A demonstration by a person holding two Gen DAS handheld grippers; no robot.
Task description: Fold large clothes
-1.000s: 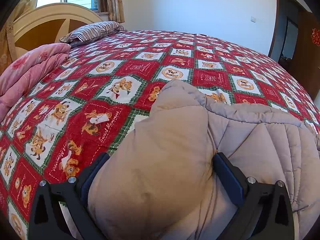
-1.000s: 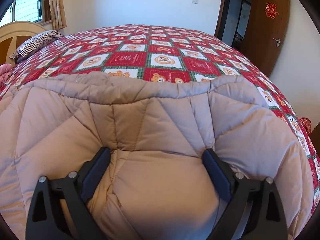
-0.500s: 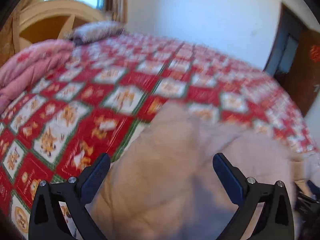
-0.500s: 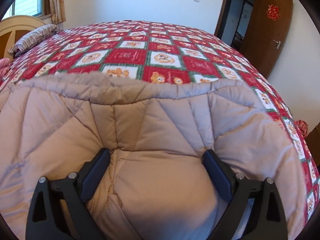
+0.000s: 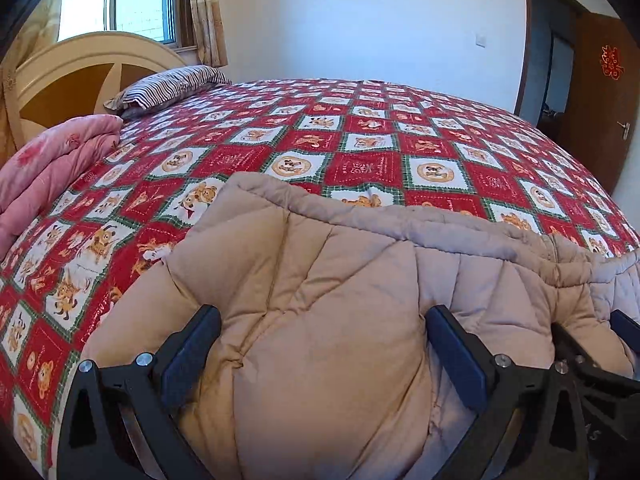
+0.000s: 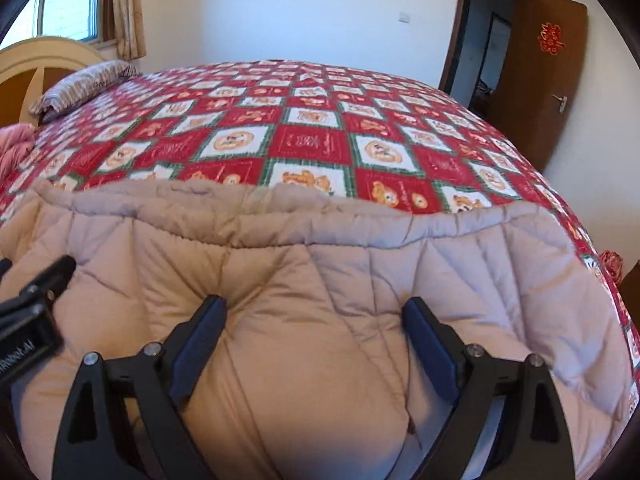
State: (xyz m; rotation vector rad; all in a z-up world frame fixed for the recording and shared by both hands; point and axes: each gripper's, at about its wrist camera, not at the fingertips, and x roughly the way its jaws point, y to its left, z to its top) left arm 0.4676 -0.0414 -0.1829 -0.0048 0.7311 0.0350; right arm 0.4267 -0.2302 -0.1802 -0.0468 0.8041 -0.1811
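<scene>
Lay crosswise: coat [image 5: 340, 280] on bed [image 5: 360, 152], far edge free, bunched within both wide-open hand-held grippers [image 5: 320, 344] [image 6: 316, 328].

The left gripper [image 5: 320, 344] points forward and slightly down, its two dark fingers [image 5: 192, 354] spread wide, with padded fabric bulging up between them and pressing against both inner pads. The right gripper [image 6: 314, 334] is posed the same way, its fingers [image 6: 430, 344] also spread wide around a bulge of fabric. The two grippers sit close side by side: the right one's finger shows at the right edge of the left wrist view, and the left one's body shows at the left edge of the right wrist view. No hand or sleeve is in sight.
</scene>
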